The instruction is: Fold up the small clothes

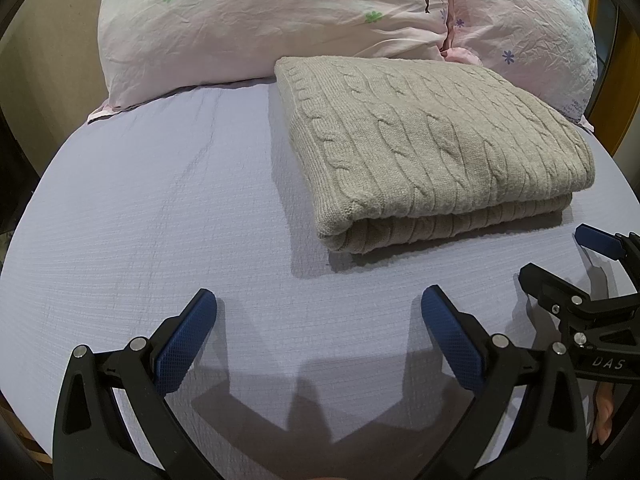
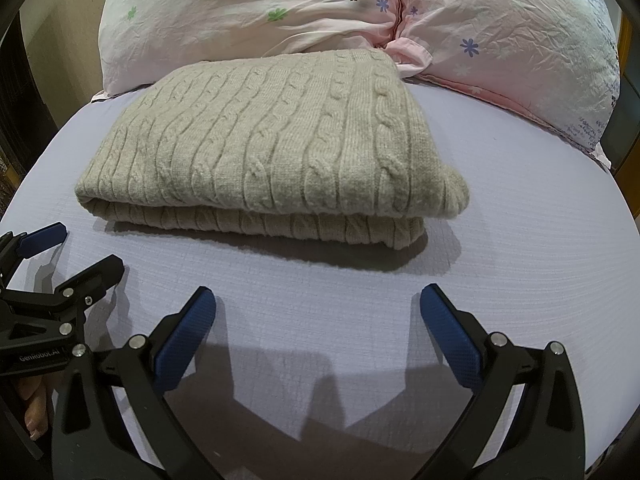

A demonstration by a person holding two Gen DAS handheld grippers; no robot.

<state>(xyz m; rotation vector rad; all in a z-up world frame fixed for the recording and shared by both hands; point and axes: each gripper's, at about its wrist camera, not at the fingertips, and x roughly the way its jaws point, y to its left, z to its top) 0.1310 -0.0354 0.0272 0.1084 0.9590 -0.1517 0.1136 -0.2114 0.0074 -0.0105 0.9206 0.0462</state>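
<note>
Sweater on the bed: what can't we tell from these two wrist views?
- Beige cable-knit sweater: sleeves, collar and inner layers are tucked inside the fold in both views; garment type rests on the knit alone.
- Its far edge: butts against the pink pillows; any gap is unclear.
- Right gripper, left wrist view: cut off by the frame edge.
- Left gripper, right wrist view: likewise cut off.

Two low, close wrist views sat side by side, both facing the folded sweater (image 1: 432,148) and pillows (image 2: 320,20) they shared.
</note>
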